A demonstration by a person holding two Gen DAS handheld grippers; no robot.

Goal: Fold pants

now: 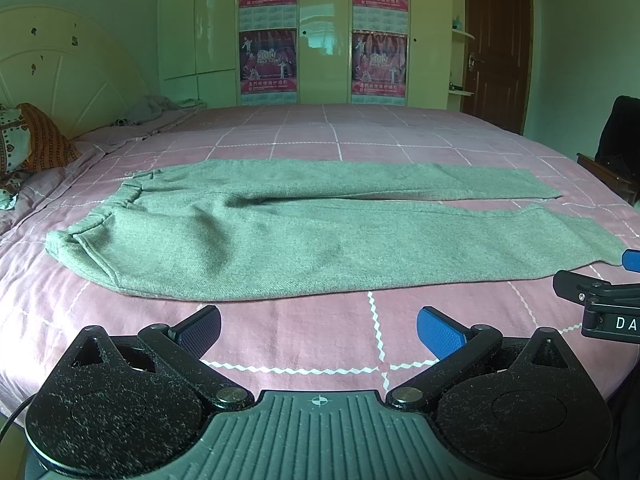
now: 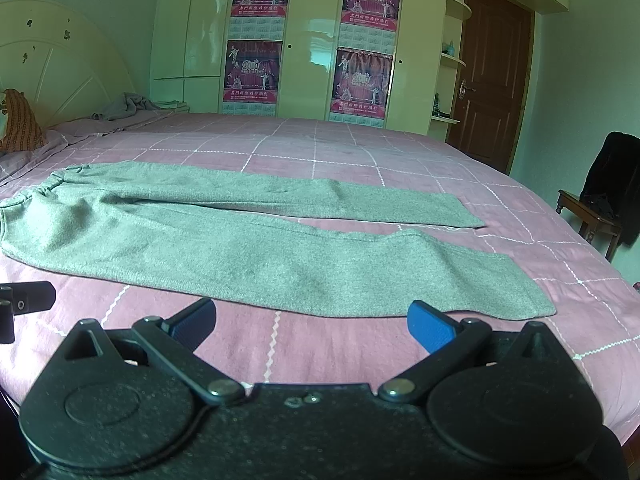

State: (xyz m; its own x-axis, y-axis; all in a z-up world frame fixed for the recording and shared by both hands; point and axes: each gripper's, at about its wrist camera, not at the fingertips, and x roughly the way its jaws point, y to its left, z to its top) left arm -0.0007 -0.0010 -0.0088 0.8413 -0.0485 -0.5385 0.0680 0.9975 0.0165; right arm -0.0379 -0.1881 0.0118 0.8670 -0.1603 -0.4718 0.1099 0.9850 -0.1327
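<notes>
Grey knit pants (image 1: pixel 280 232) lie flat on the pink checked bedspread (image 1: pixel 304 328), waistband at the left, both legs stretched to the right with a narrow gap between them. They also show in the right wrist view (image 2: pixel 256 256). My left gripper (image 1: pixel 318 330) is open and empty, just in front of the near edge of the pants' seat. My right gripper (image 2: pixel 312 326) is open and empty, just in front of the near leg's lower part. The right gripper's tip also shows at the right edge of the left wrist view (image 1: pixel 600 292).
A cream headboard (image 1: pixel 60 76) and patterned pillows (image 1: pixel 28 140) are at the left. A crumpled grey cloth (image 2: pixel 128 106) lies at the bed's far left. A wardrobe with posters (image 1: pixel 324 32) stands behind the bed. A dark chair with black clothing (image 2: pixel 608 204) and a brown door (image 2: pixel 488 80) are at the right.
</notes>
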